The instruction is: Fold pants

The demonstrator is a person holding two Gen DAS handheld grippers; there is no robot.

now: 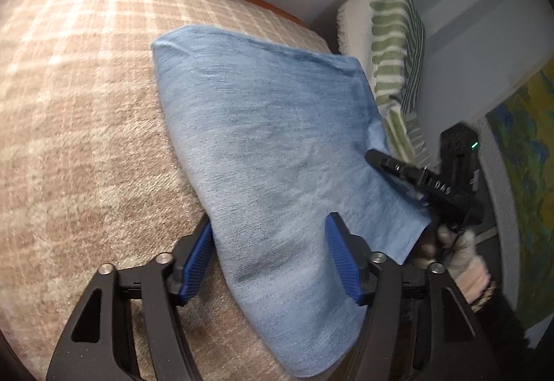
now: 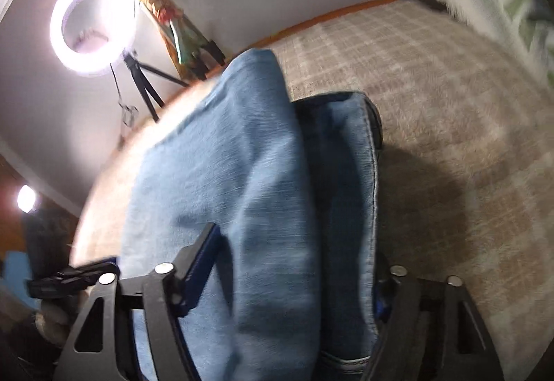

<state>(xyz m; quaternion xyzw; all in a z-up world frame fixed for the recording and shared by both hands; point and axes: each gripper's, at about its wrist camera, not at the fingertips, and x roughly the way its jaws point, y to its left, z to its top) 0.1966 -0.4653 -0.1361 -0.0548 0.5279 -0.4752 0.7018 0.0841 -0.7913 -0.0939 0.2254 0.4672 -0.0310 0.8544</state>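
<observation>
Pants (image 1: 270,145), mid-fold on the plaid bed (image 1: 86,86), hang toward six o'clock between both grippers' half-open jaws, apparently unpinched; next, smoothing the fold flat.

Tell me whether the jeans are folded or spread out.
Folded: the jeans lie doubled in layers, a hemmed edge showing under the top layer.

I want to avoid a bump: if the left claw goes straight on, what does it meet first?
Most likely the blue pants, already lying between the left claw's fingers; past them is the checked blanket.
</observation>
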